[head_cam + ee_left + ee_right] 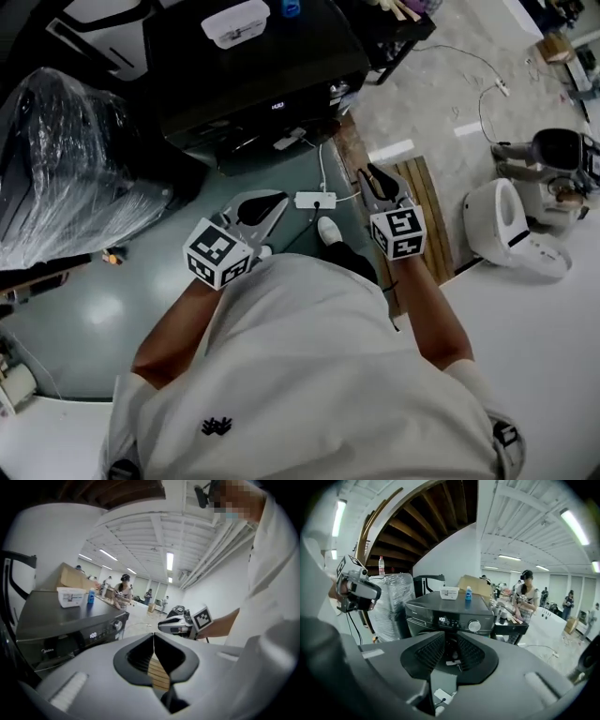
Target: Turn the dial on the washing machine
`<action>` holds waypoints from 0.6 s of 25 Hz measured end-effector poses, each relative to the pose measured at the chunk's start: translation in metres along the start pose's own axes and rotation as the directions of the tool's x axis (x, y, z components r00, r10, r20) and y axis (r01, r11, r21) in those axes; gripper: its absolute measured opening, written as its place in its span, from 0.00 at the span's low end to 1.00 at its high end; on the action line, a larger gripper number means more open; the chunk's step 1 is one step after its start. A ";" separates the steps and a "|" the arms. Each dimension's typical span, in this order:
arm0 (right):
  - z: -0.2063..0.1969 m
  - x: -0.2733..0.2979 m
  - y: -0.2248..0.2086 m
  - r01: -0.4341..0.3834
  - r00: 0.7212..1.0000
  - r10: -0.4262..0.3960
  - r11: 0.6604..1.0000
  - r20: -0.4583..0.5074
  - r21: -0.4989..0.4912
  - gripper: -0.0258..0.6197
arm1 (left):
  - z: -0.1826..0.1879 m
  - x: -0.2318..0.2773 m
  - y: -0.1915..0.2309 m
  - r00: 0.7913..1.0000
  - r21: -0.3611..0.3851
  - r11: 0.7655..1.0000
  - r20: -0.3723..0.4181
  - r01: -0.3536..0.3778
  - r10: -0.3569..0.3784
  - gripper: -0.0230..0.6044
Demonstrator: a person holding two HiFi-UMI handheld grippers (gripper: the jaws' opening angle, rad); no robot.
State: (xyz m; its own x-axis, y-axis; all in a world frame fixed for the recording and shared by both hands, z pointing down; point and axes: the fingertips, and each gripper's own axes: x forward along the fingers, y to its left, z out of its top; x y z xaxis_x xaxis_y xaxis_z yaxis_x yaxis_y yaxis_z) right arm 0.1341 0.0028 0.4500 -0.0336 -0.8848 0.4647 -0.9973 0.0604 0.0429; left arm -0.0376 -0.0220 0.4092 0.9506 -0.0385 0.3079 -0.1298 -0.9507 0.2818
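Observation:
The dark washing machine (pixel 253 75) stands ahead of me, its lit display (pixel 442 619) and round silver dial (pixel 474 626) on the front panel. The dial (pixel 117 625) also shows in the left gripper view. Both grippers hang in the air well short of the machine and touch nothing. My left gripper (pixel 267 202) has its jaws closed together, with nothing held. My right gripper (pixel 370 178) points at the panel with a narrow gap between its jaws, and nothing is in that gap. Each gripper appears in the other's view: the left gripper (pixel 358 590) and the right gripper (pixel 180 624).
A white tub (pixel 234 21) and a blue bottle (pixel 291 7) sit on the machine's top. A plastic-wrapped bulk (pixel 66 159) stands to its left. A white power strip (pixel 316 200) and a wooden slat board (pixel 427 216) lie on the floor; white appliances (pixel 511 230) at right.

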 end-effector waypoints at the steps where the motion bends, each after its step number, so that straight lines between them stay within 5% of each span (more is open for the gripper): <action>1: 0.003 0.014 -0.014 -0.039 0.999 0.039 0.999 -0.007 -0.024 0.12 | 0.005 0.007 0.002 0.998 -0.023 0.998 0.020 -0.057 0.058 0.13; 7: 0.008 0.085 -0.076 -0.199 0.980 0.195 0.973 -0.042 -0.115 0.17 | 0.031 0.046 -0.013 0.964 -0.097 0.964 0.083 -0.246 0.254 0.13; 15: -0.015 0.169 -0.108 -0.250 0.968 0.240 0.956 -0.079 -0.152 0.22 | 0.024 0.057 -0.036 0.893 -0.201 0.886 0.090 -0.417 0.441 0.13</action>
State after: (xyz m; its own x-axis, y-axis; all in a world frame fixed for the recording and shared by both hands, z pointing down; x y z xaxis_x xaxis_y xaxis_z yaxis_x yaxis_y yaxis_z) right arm 0.2371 -0.1464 0.5370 -0.2666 -0.8051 0.5298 -0.9352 0.3490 0.0598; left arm 0.0276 0.0022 0.3948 0.8171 -0.4810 0.3178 -0.5683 -0.7648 0.3035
